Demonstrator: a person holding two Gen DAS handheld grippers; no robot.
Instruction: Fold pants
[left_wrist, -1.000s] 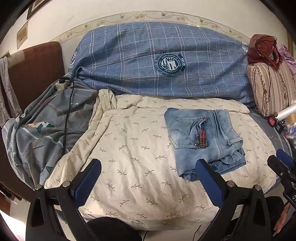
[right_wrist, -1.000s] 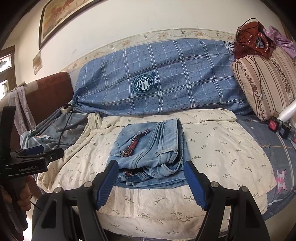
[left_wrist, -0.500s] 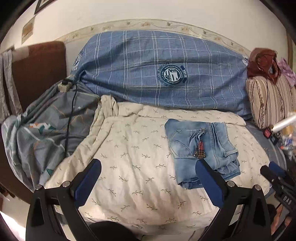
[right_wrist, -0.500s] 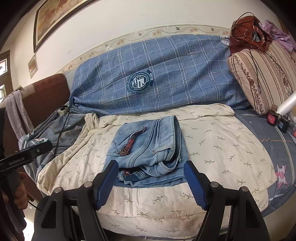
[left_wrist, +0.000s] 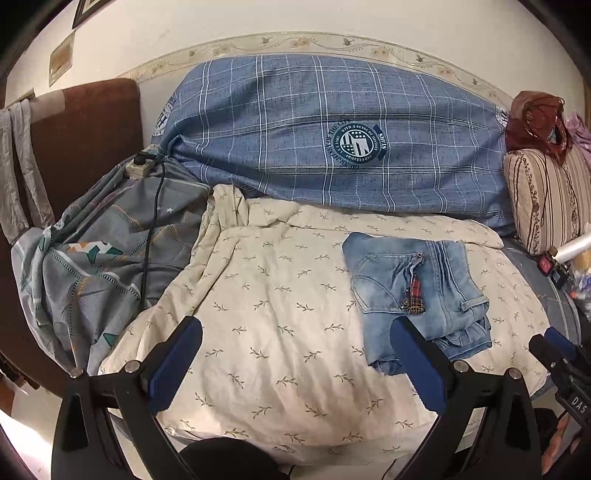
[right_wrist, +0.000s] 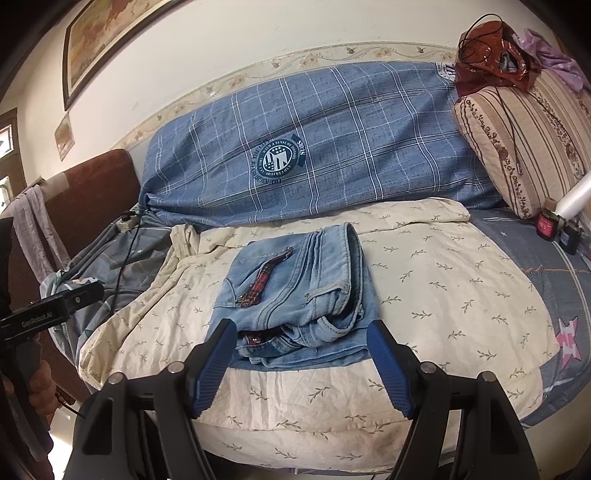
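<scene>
**Folded jeans on a cream quilt, both claws held back and spread**

The pants (right_wrist: 299, 299), a pair of pale blue jeans, lie folded into a compact bundle on a cream quilt (right_wrist: 443, 280) printed with small leaf sprigs. The waistband and a belt loop face the near edge of the bed, and a strip of red plaid lining shows at the pocket opening. In the left wrist view the pants (left_wrist: 413, 295) sit toward the right half of the quilt (left_wrist: 266, 295).

The quilt covers the middle of the bed. Behind it, against the wall, rests a long blue plaid bolster (right_wrist: 325, 147) with a round dark crest. To the right stands a striped beige cushion (right_wrist: 524, 140) with a reddish-brown plastic bag (right_wrist: 487, 62) on top. At the left a grey patterned blanket (left_wrist: 96, 251) is bunched up, with a black cable (left_wrist: 151, 229) running across it from a power strip (left_wrist: 138, 166). A brown upholstered headboard (left_wrist: 85, 140) rises beyond. The wall is cream with a floral border strip, and a framed picture (right_wrist: 107, 40) hangs high at the left.

The left claw (left_wrist: 295, 362) hangs over the quilt's near edge, spread wide and holding nothing. The right claw (right_wrist: 301, 365) is also spread wide, just short of the pants and apart from them.
</scene>
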